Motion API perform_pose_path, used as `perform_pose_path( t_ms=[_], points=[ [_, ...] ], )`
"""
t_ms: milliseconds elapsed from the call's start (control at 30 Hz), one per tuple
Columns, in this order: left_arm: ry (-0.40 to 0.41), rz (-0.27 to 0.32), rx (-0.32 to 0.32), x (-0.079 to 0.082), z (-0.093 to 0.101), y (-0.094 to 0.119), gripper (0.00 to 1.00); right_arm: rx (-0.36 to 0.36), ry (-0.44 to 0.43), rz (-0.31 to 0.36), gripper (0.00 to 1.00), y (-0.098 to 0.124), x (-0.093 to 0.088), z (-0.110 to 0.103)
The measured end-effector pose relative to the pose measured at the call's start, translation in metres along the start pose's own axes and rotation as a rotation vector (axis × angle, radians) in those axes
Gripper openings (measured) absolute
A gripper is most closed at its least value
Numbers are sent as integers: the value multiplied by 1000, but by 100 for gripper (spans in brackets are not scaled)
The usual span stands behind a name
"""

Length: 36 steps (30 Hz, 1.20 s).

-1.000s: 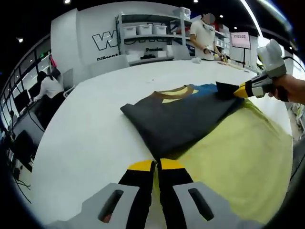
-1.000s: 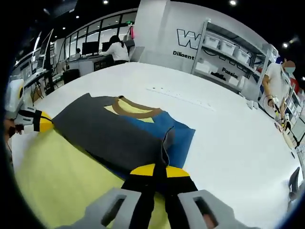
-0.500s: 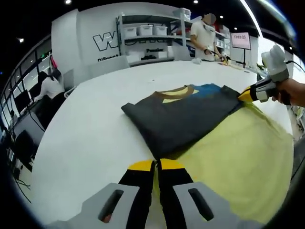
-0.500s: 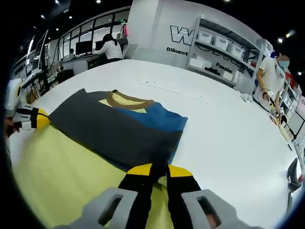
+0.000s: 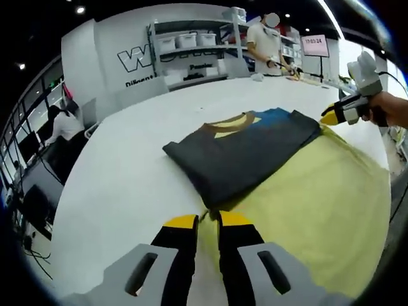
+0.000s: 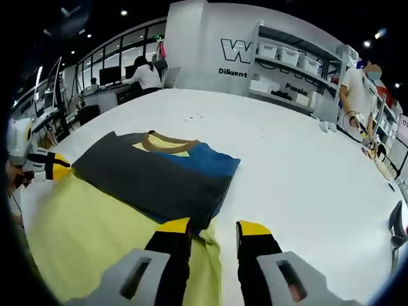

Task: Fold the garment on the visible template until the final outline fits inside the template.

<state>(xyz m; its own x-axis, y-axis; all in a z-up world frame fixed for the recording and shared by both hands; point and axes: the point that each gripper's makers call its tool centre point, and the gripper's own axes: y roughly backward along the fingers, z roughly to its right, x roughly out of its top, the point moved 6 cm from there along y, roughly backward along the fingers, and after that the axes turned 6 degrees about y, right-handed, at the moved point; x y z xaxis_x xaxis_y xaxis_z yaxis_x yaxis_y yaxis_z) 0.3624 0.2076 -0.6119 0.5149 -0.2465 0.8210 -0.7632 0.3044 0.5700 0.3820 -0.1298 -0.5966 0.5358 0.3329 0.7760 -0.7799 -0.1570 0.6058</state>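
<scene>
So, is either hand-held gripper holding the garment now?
No: both hand-held grippers, left and right, are open, off the folded garment.

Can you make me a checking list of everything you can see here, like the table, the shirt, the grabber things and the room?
Surface: white table, wide and bare around the work.
Job's things: folded garment, dark grey with blue and a brown collar, lying partly on the yellow template.
Clutter: nothing seen near the garment.
Grippers: left gripper open, jaws at the garment's near corner; right gripper open, holding nothing.
Cables: nothing seen on the table.
Surroundings: shelves with bins, people at desks and benches.
</scene>
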Motion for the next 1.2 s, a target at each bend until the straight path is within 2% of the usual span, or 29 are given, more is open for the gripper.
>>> perform_pose_path(
  t_ms=[133, 300, 400, 467, 533, 767, 1033, 1200],
  points=[
    [13, 27, -25, 6, 4, 8, 3, 30, 5, 8, 25, 6, 2, -4],
    [17, 48, -64, 9, 7, 16, 11, 58, 25, 10, 26, 13, 3, -12],
    [-22, 52, -71, 9, 11, 21, 12, 81, 44, 6, 26, 17, 1, -17],
    [-43, 40, -93, 9, 12, 23, 13, 89, 59, 3, 27, 20, 0, -19],
    [-9, 34, -130, 7, 15, 24, 16, 106, 71, -7, 28, 23, -1, -21],
    [-23, -9, -180, -2, 27, 34, 22, 157, 108, -17, 29, 32, -7, -32],
    [-66, -47, -229, -11, 35, 43, 24, 215, 115, -63, 30, 35, -30, -37],
    [-82, -70, -236, -18, 37, 49, 25, 224, 124, -89, 30, 43, -40, -34]
  ],
)
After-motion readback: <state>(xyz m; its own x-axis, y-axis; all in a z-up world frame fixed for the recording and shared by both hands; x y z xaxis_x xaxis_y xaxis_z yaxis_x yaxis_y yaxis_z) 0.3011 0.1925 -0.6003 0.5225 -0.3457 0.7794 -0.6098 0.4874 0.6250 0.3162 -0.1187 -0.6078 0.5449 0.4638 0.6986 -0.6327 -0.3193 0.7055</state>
